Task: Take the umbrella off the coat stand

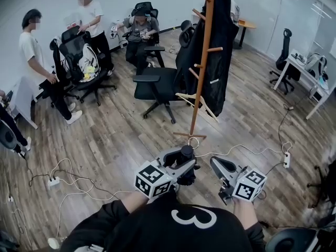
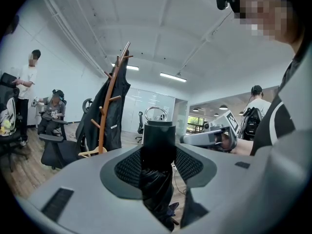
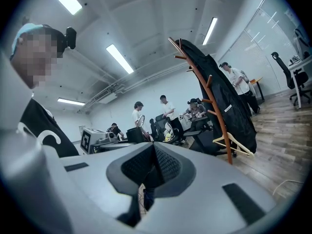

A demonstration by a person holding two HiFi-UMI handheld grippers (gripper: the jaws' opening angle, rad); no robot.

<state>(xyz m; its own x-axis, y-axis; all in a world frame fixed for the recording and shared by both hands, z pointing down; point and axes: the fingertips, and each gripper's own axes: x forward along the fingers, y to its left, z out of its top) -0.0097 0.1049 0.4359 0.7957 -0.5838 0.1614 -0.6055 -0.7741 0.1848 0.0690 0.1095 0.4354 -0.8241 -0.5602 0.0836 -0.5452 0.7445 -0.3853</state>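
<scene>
A black folded umbrella [image 1: 186, 158] with a metal ring on its handle end stands between the jaws of my left gripper [image 1: 182, 168], which is shut on it. In the left gripper view the umbrella [image 2: 158, 140] fills the gap between the pads, its handle pointing up. It hangs free in front of the wooden coat stand [image 1: 202, 62], away from the pegs. A black coat [image 1: 220, 41] and a pale hanger [image 1: 198, 102] are on the stand. My right gripper [image 1: 218, 165] floats to the right of the umbrella, jaws together, holding nothing.
A black office chair [image 1: 157, 85] stands just left of the coat stand. Several people and more chairs are at the back left. White cables and a power strip [image 1: 53, 181] lie on the wooden floor. Desks [image 1: 310, 85] stand at the right.
</scene>
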